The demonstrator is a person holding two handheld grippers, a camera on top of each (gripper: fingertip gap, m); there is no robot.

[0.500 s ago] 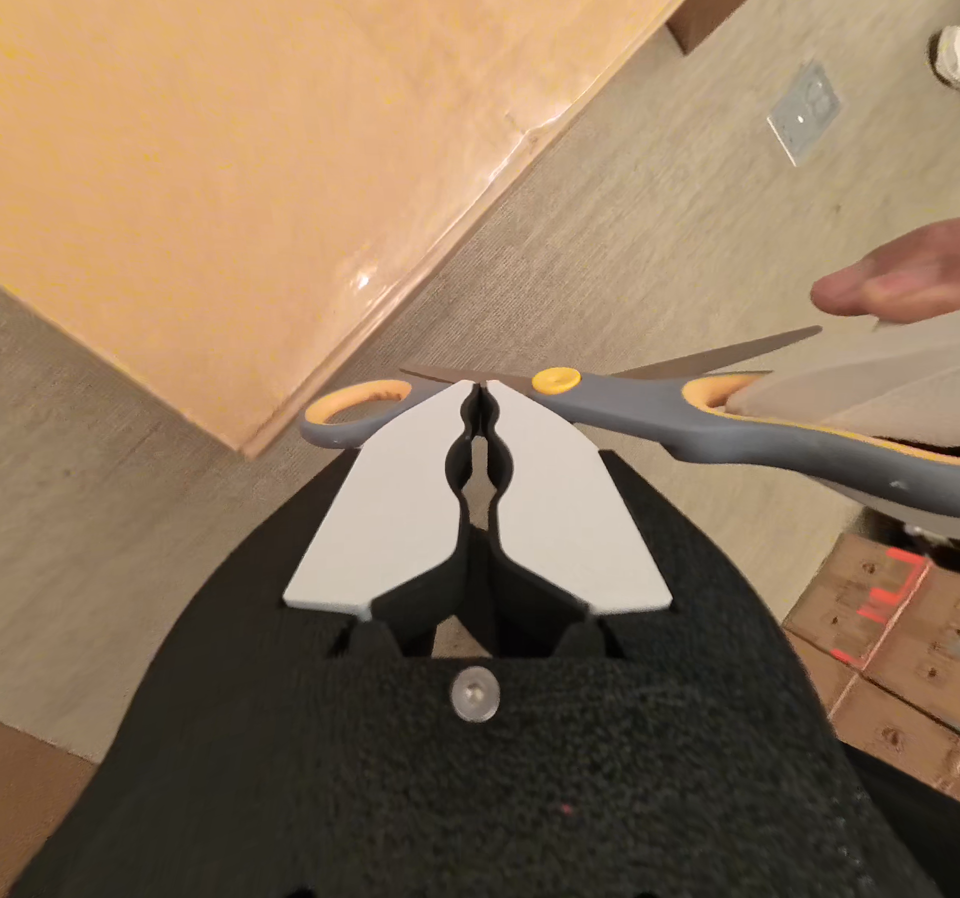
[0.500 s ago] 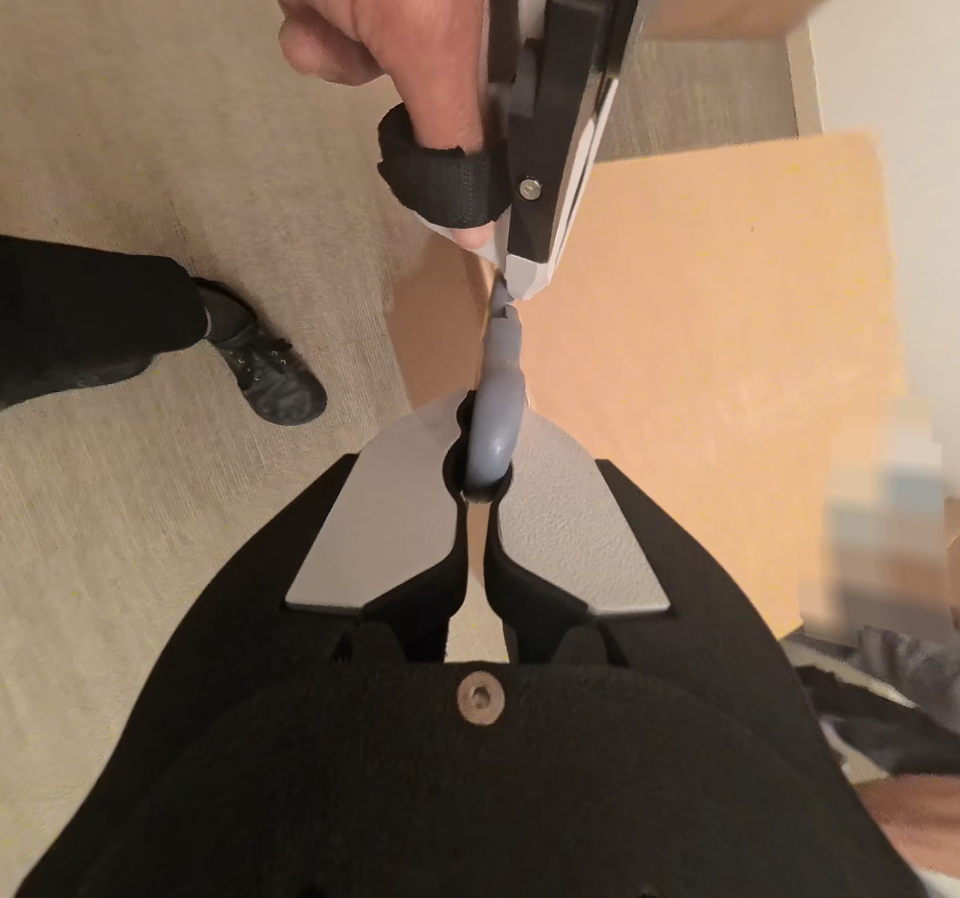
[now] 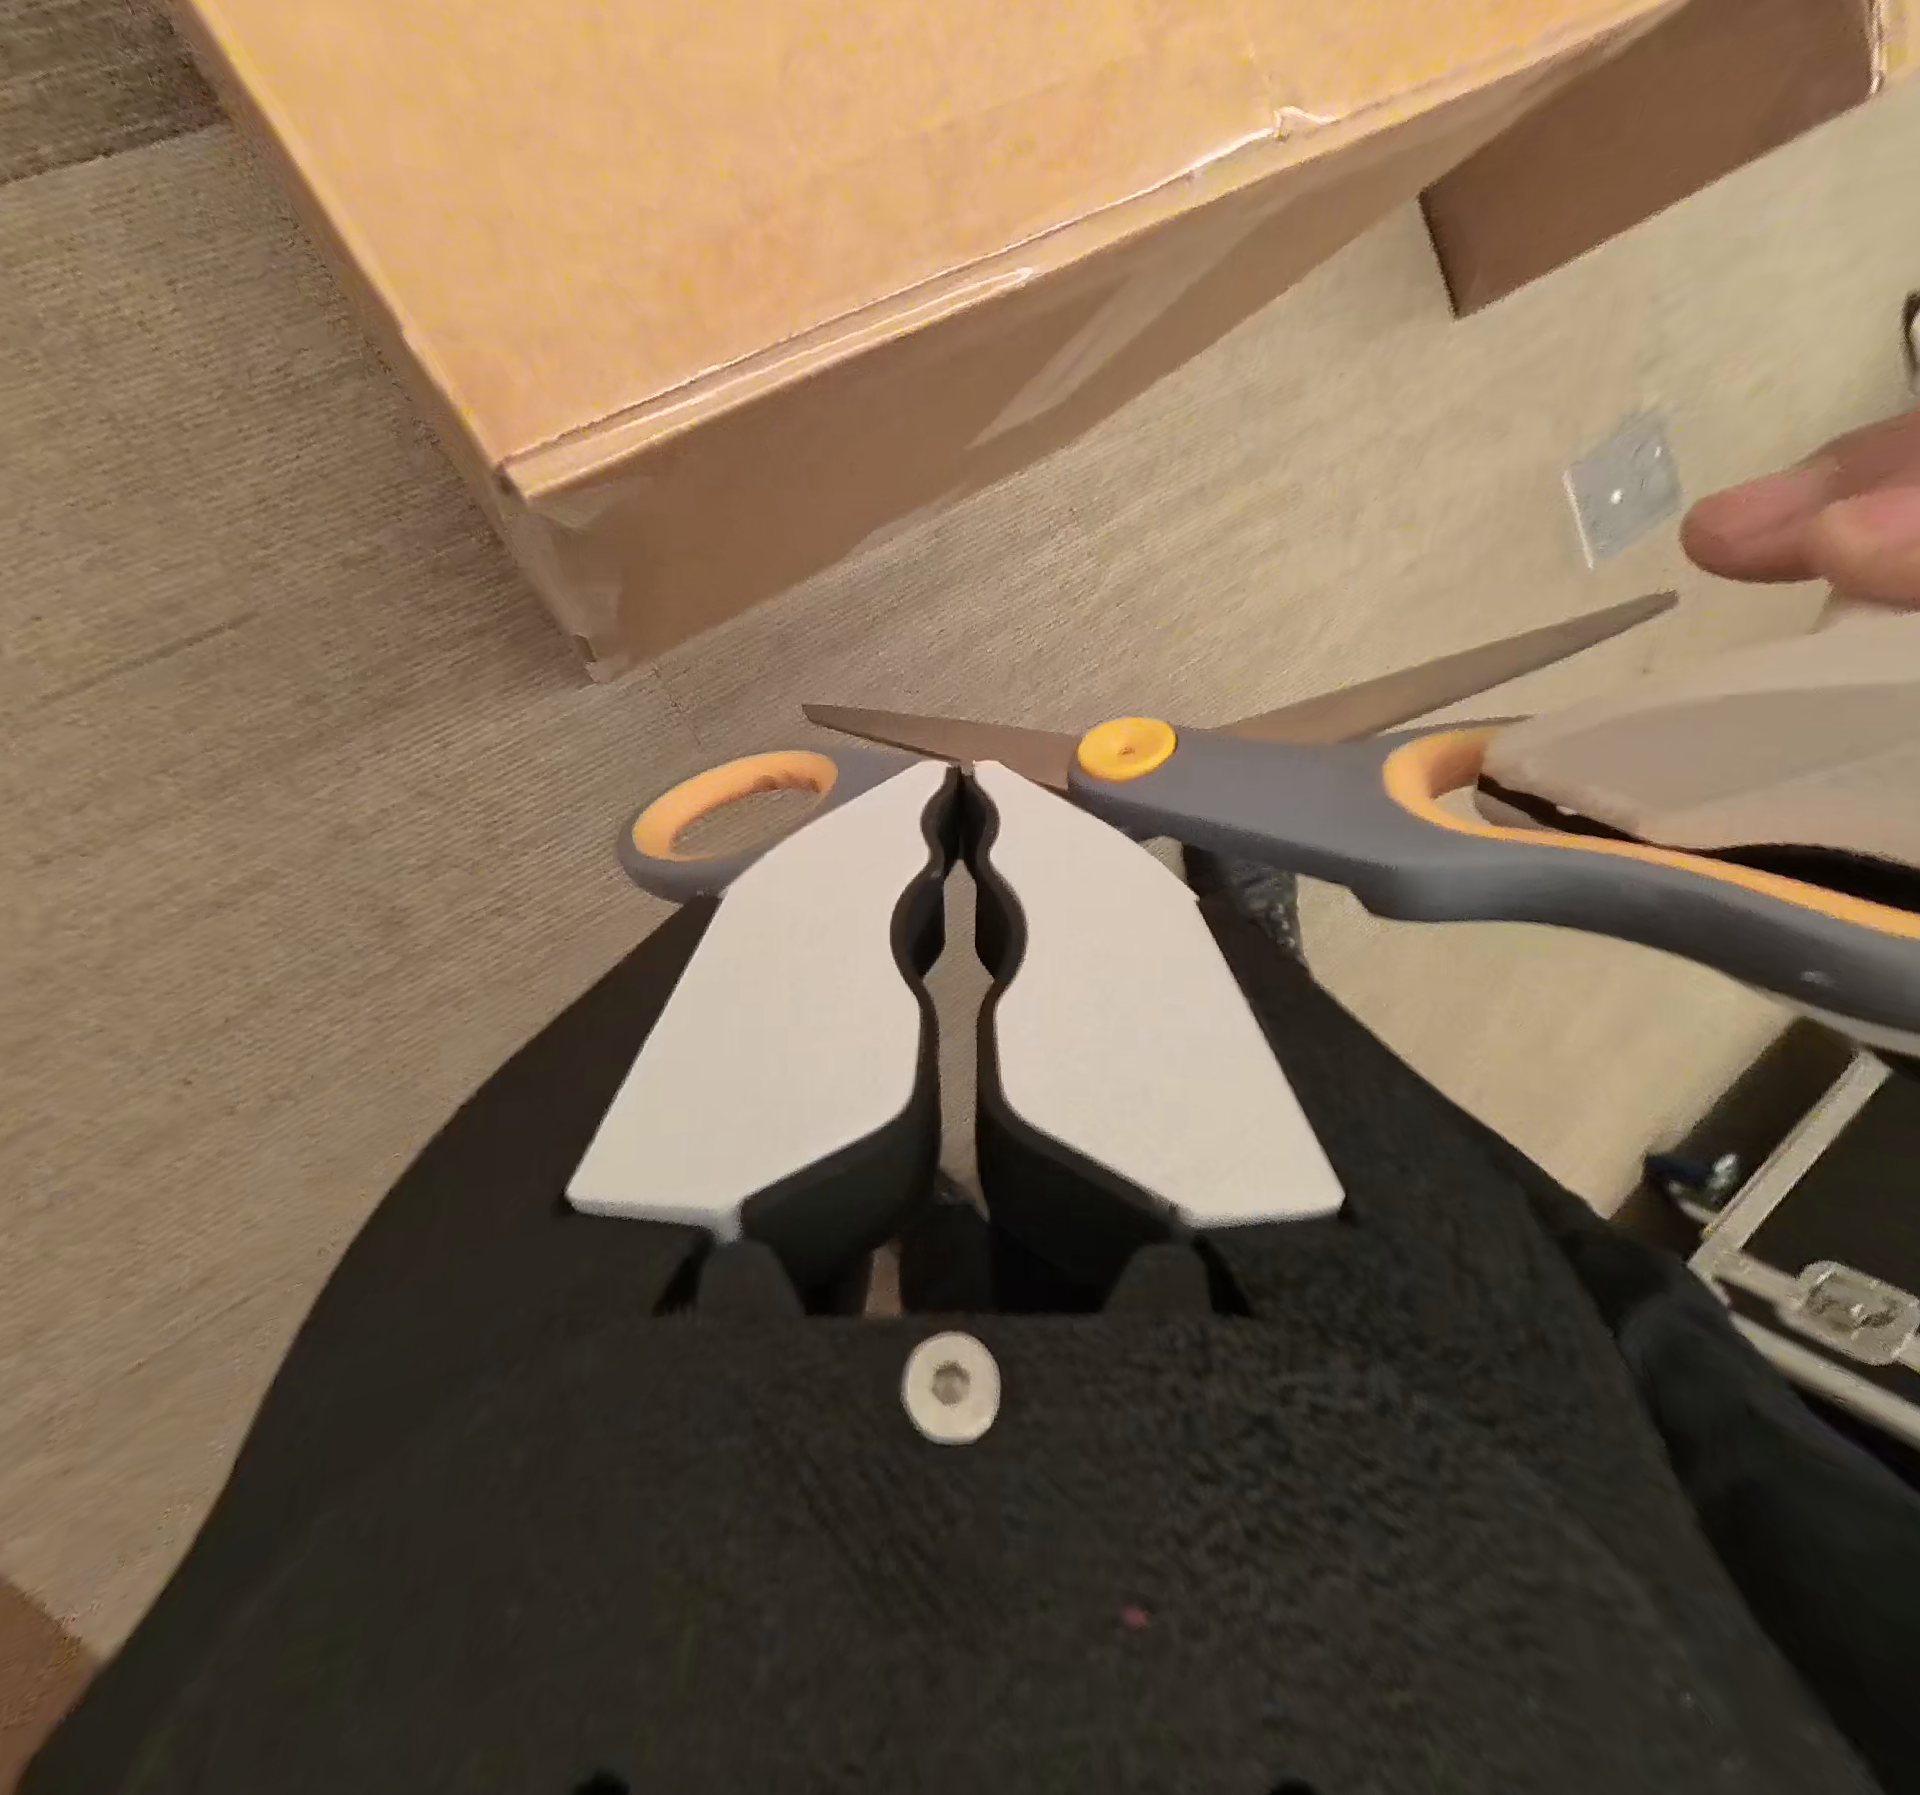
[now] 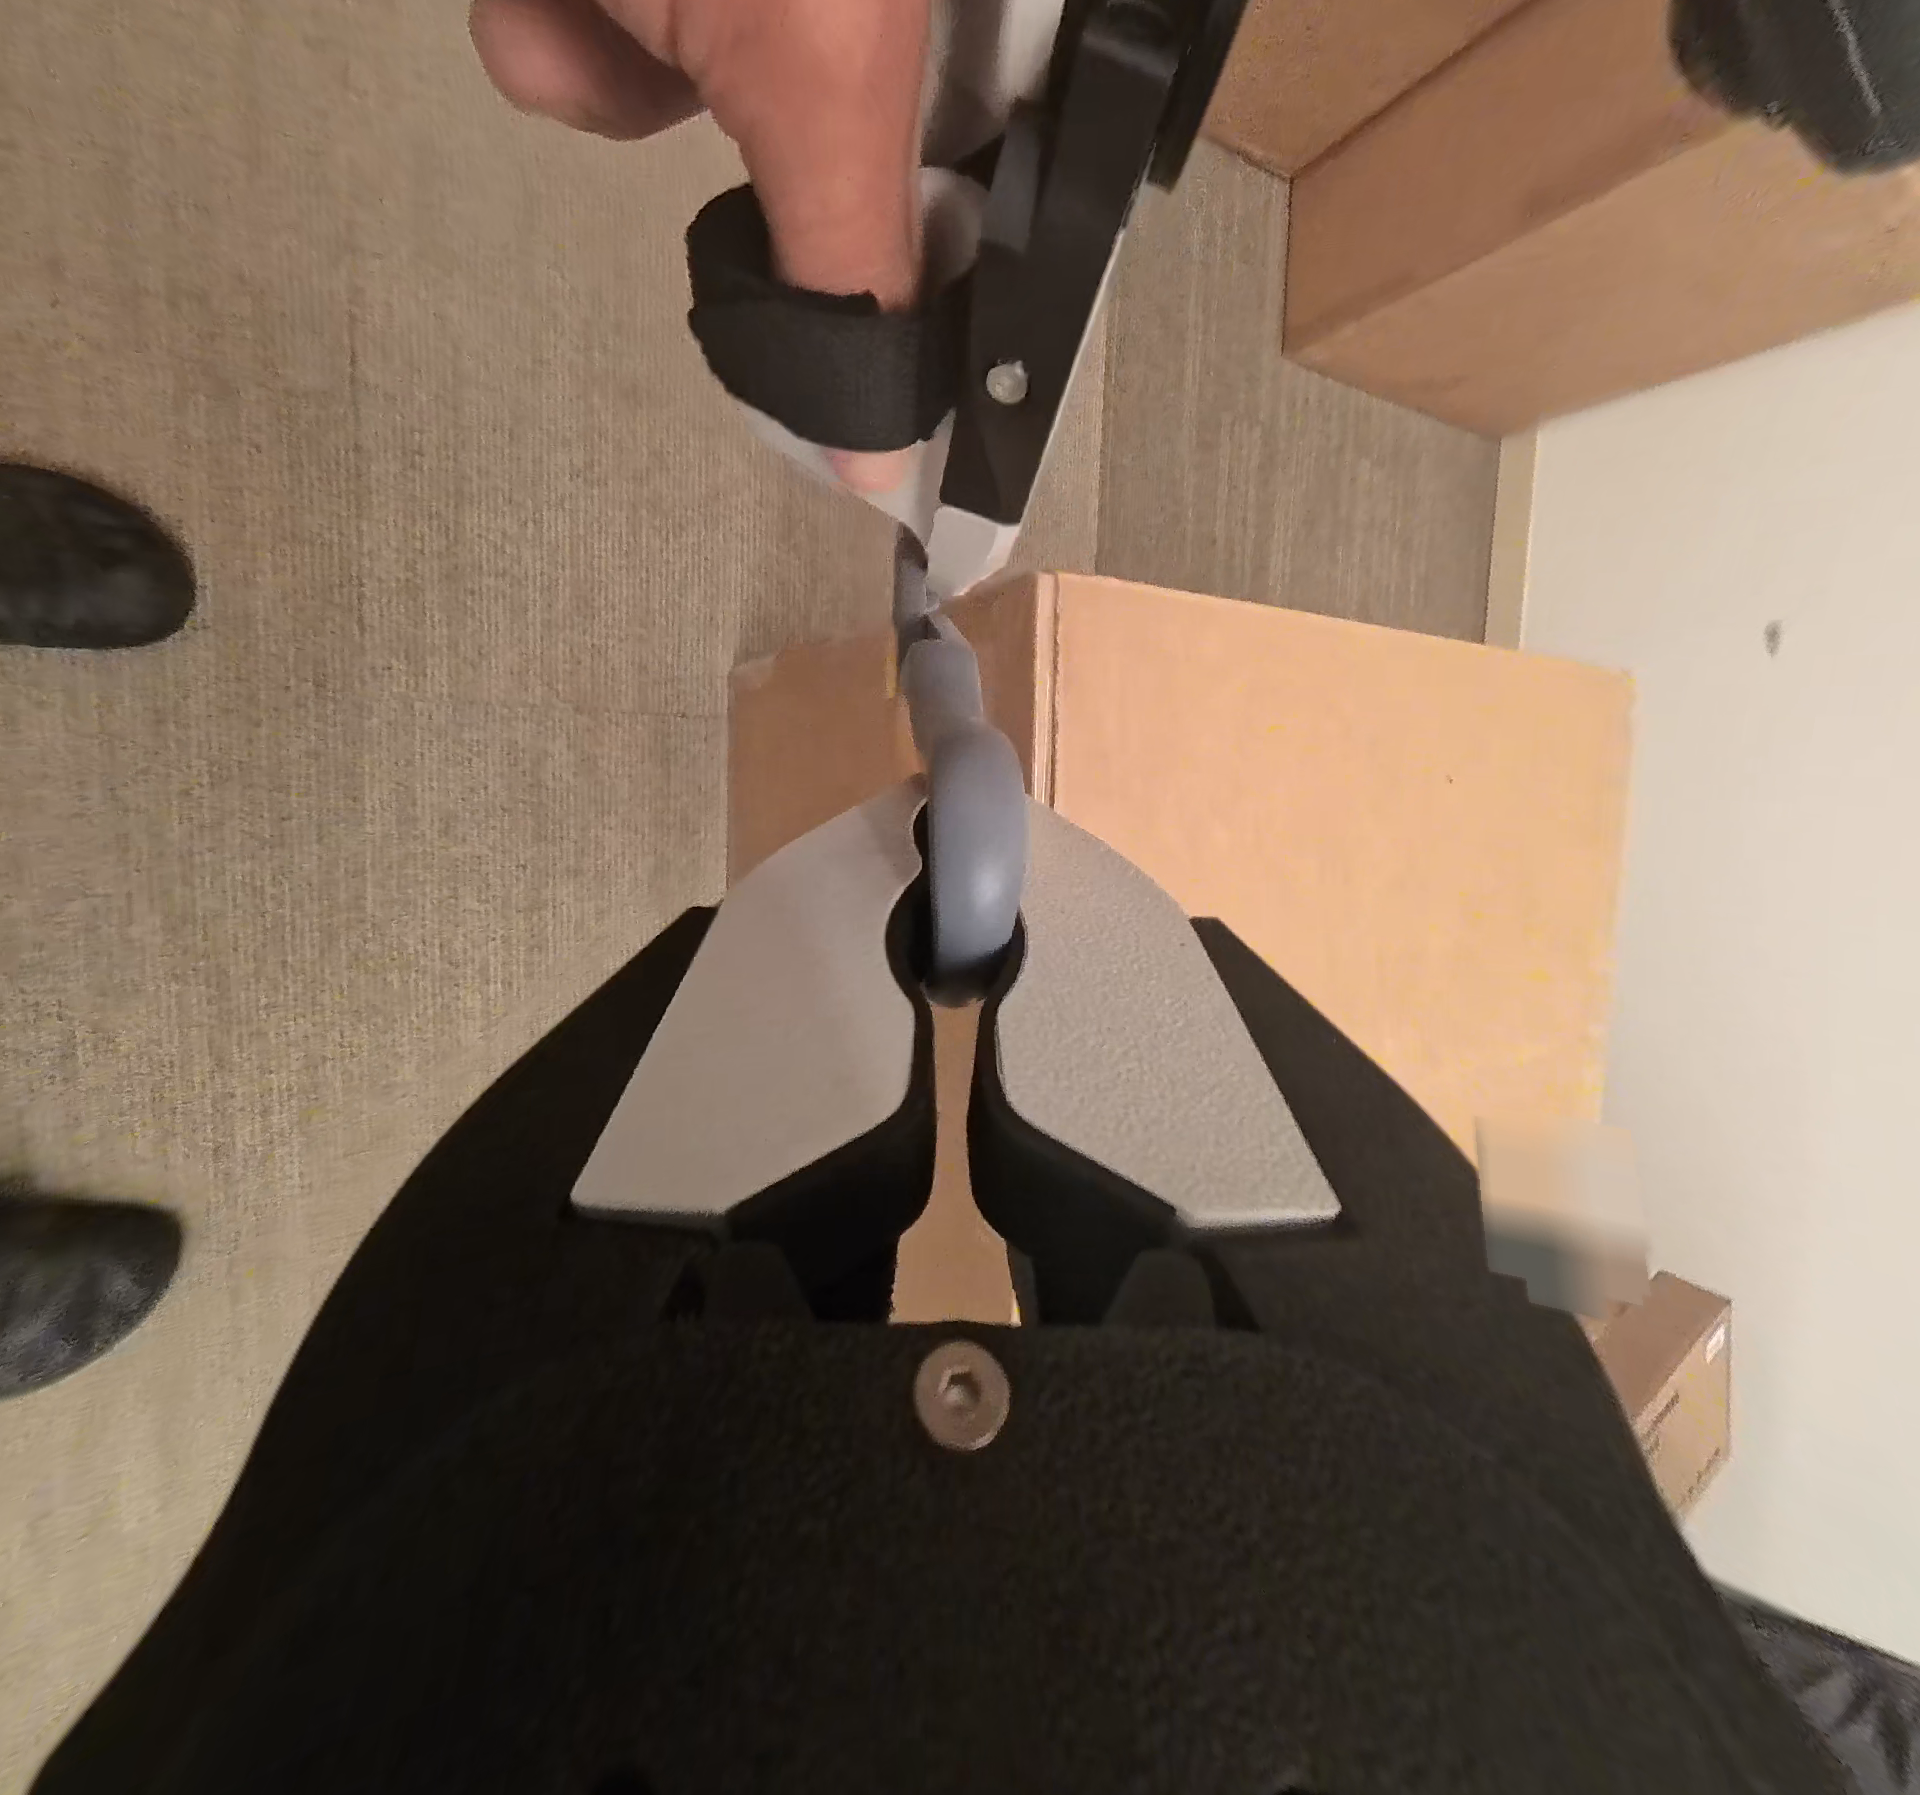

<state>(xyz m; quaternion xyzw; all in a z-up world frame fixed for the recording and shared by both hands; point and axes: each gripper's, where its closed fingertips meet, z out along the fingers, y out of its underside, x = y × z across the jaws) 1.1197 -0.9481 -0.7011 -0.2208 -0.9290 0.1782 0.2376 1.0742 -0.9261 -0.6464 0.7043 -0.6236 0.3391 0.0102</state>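
Your left gripper (image 3: 961,784) has its jaws pinched together on the scissors (image 3: 1299,810), right by the small orange-lined handle loop, w/ the tips basically touching. The pair is spread wide open: one blade pokes out to the left past your white fingers (image 3: 790,1007), the other angles up to the right toward a bare hand (image 3: 1808,519) at the frame edge. The yellow pivot screw (image 3: 1125,746) sits just right of the fingertips.

Your right gripper (image 4: 971,810) is clamped on the other, bigger grey handle loop of the scissors (image 4: 971,872); the loop sits in the round notch between the jaws, so they're closed on it but not fully together. Straight ahead in that view you can see the left gripper from the side, w/ a hand (image 4: 727,31) on it and a black strap (image 4: 810,353) round one finger.

Everything's held up in the air over beige carpet (image 3: 208,706). A big cardboard box (image 3: 831,135) sits on the floor below/behind the scissors, another cardboard box (image 4: 1558,187) is farther back by the wall. Two dark shoes (image 4: 83,571) show at the left edge of the right view. A metal-edged case (image 3: 1787,1257) shows at lower right in the left view.
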